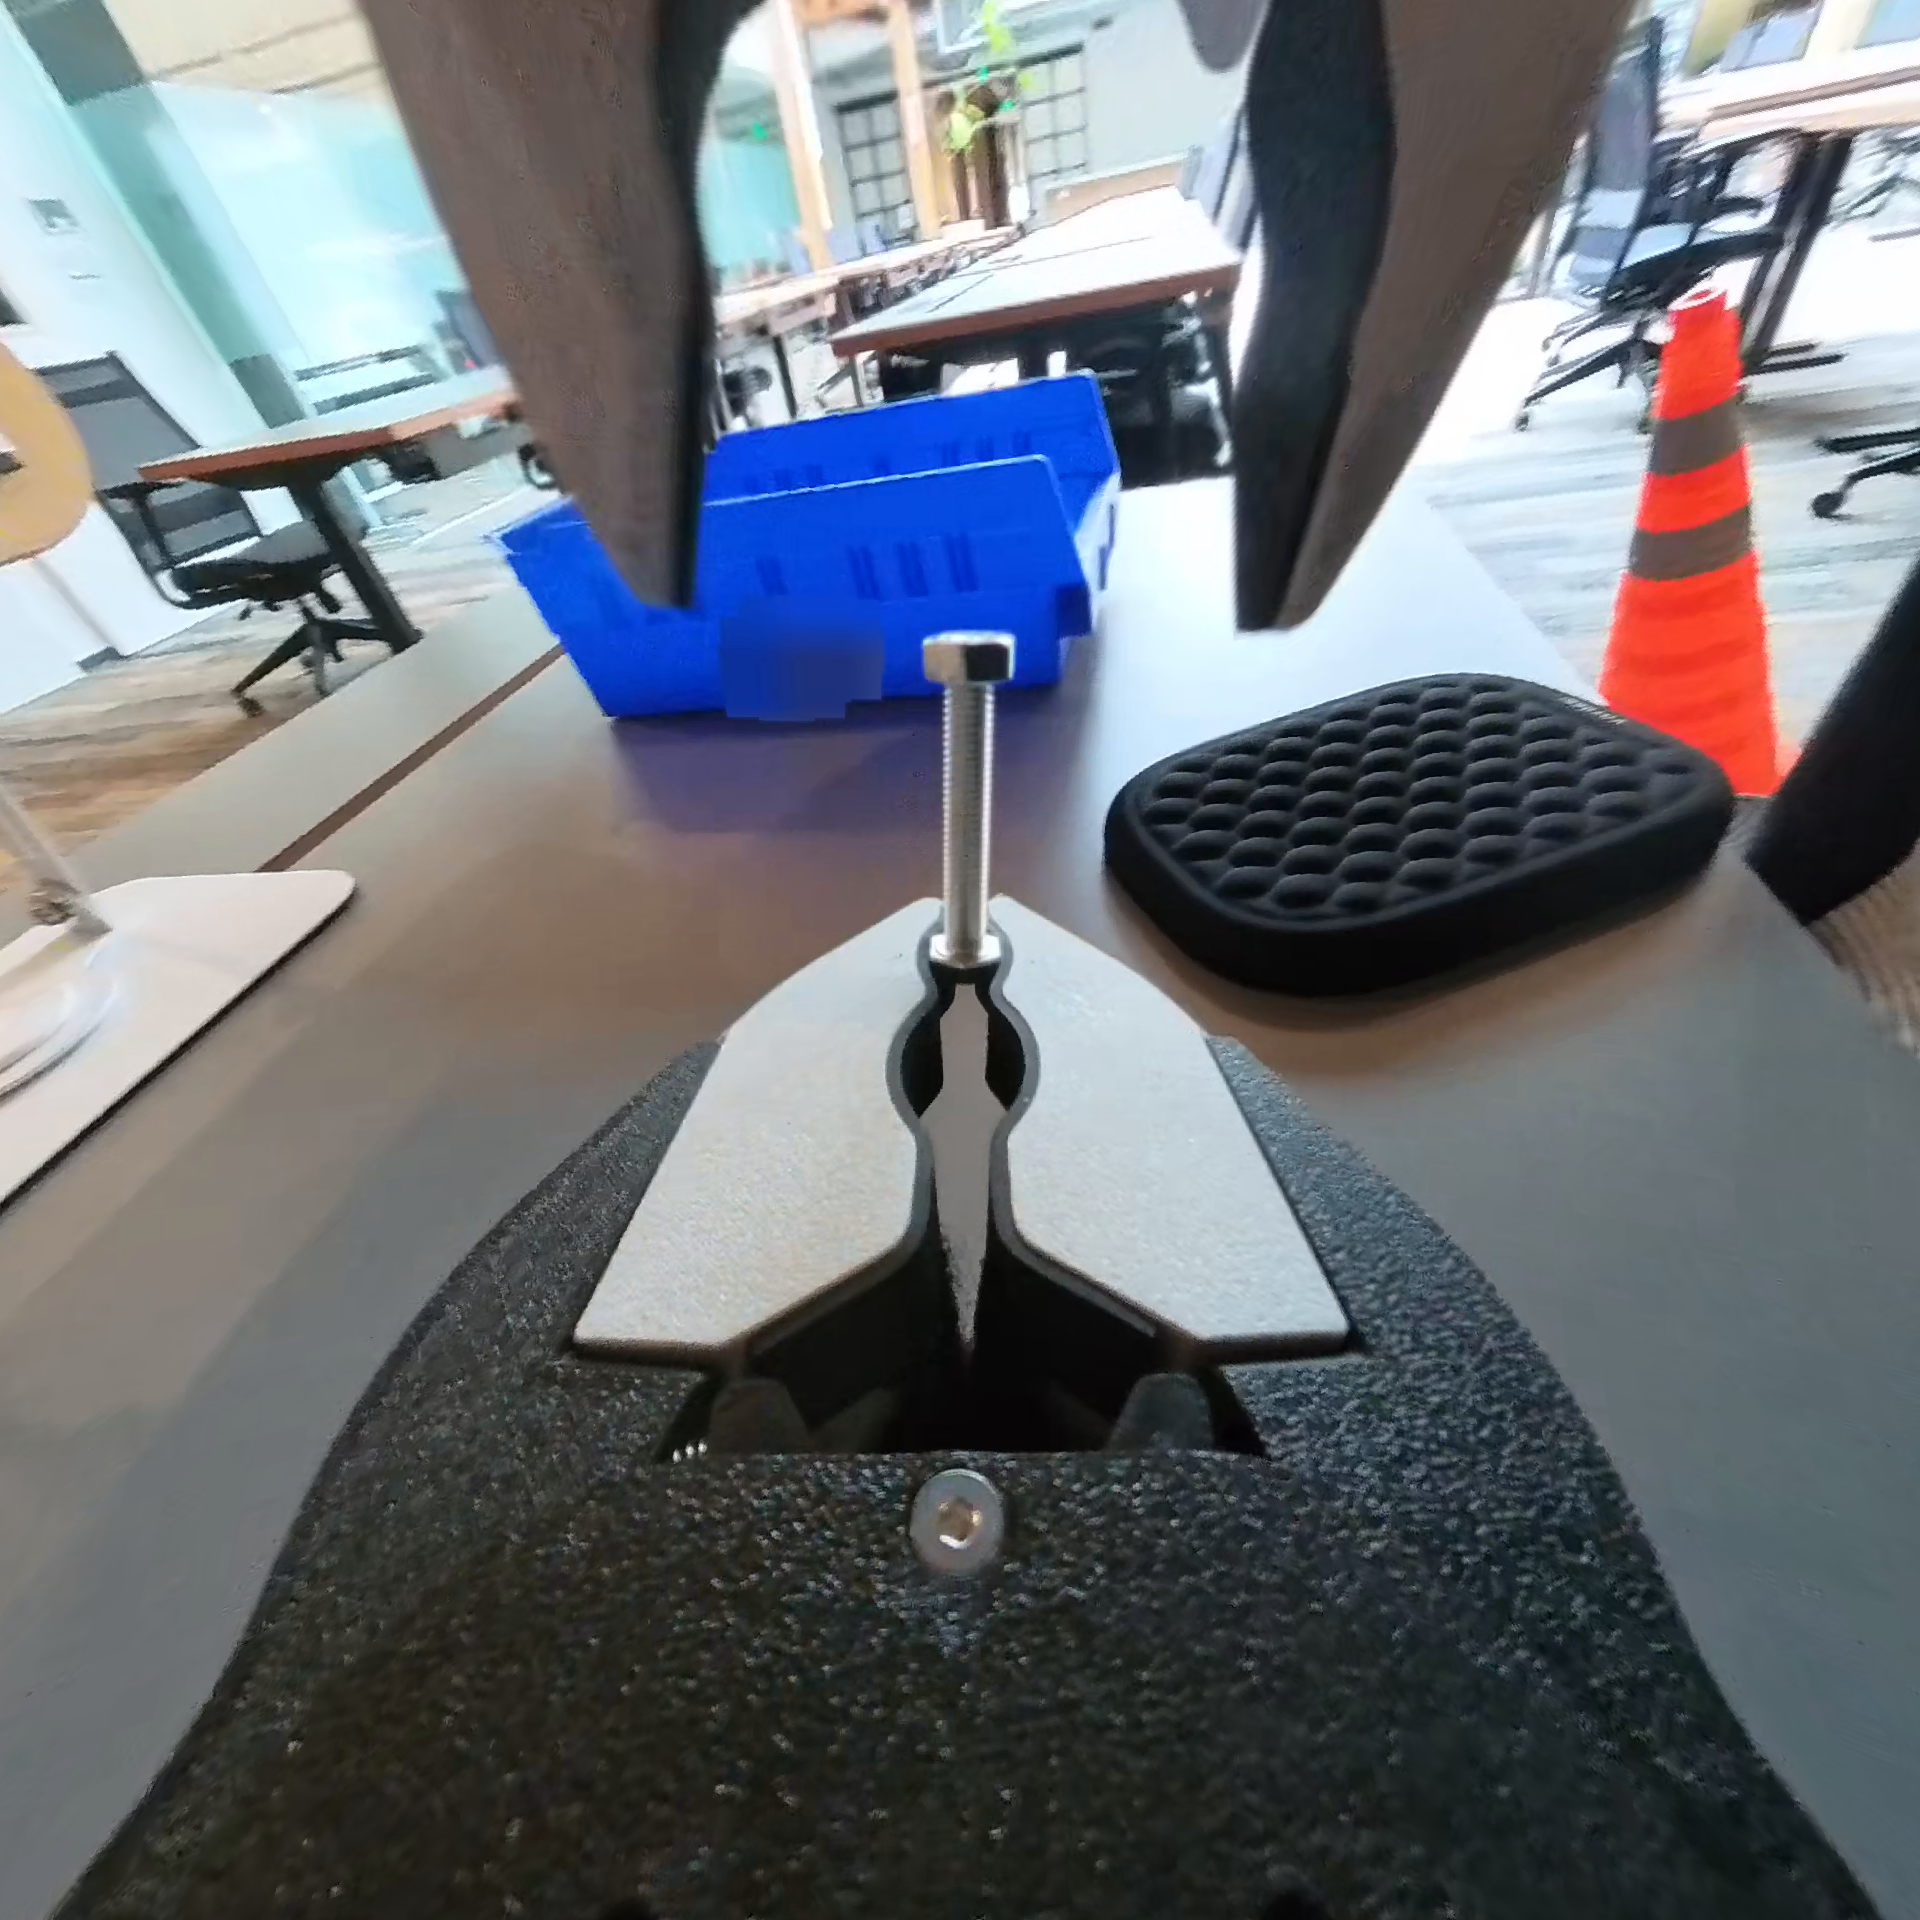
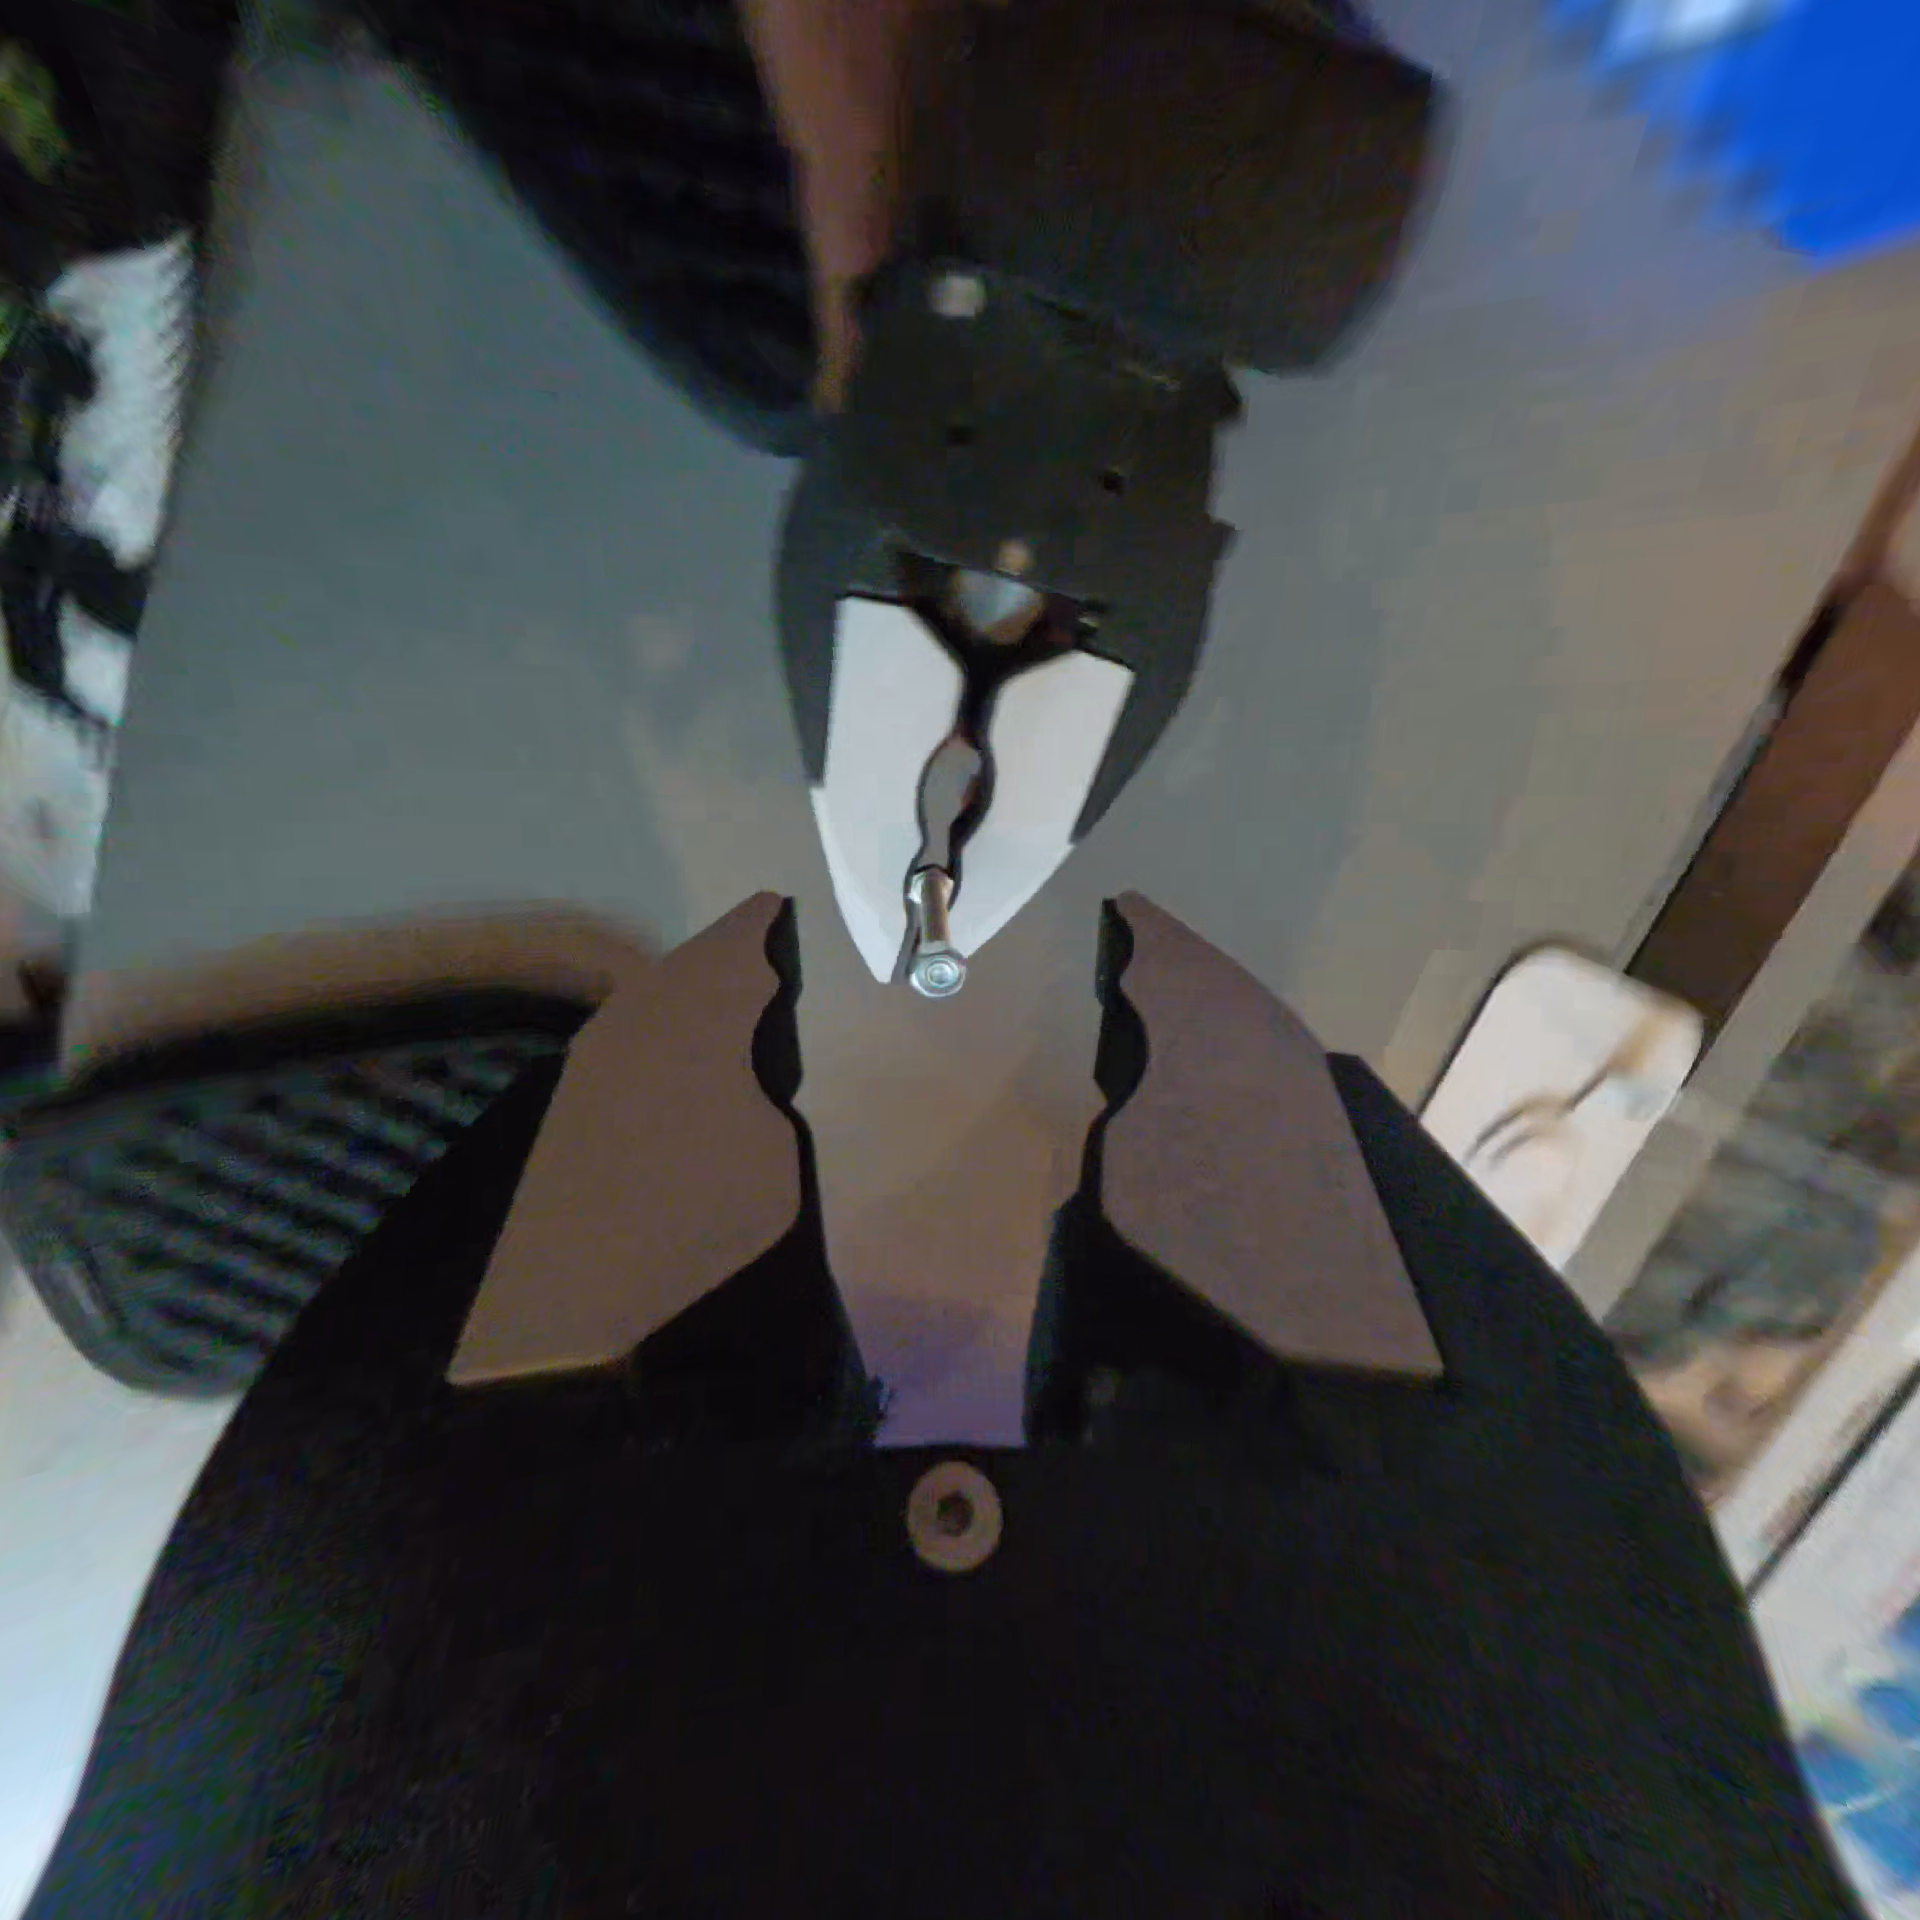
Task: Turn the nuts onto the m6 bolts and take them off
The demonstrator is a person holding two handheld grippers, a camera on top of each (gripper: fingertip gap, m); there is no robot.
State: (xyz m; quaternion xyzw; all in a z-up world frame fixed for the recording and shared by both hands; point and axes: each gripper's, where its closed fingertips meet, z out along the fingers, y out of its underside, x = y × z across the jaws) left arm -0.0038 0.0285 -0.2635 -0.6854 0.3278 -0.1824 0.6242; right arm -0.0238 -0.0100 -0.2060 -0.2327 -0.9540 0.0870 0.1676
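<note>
Two grippers are working over the dark table point(image 1: 416, 1039). Your left gripper point(image 1: 964, 961) is clamping a silver nut point(image 1: 966, 945) at its fingertips, with both pads pressing against it; the fingers are standing narrow. One M6 bolt point(image 1: 967, 790) is sitting threaded in that nut and is standing out from the tips, hex head point(image 1: 968, 658) at the far end. Your right gripper point(image 2: 945, 935) is facing the left one, and its fingers point(image 2: 686, 1091) are standing wide apart, one on each side of the bolt head, gripping nothing and touching nothing. In the left wrist view, those same fingers are hanging just above the bolt head. Beyond the bolt, a blue bin point(image 1: 831, 582) is resting on the far part of the table. To the right, a black honeycomb pad point(image 1: 1413, 831) is lying flat, with an orange cone point(image 1: 1694, 561) standing behind it.
</note>
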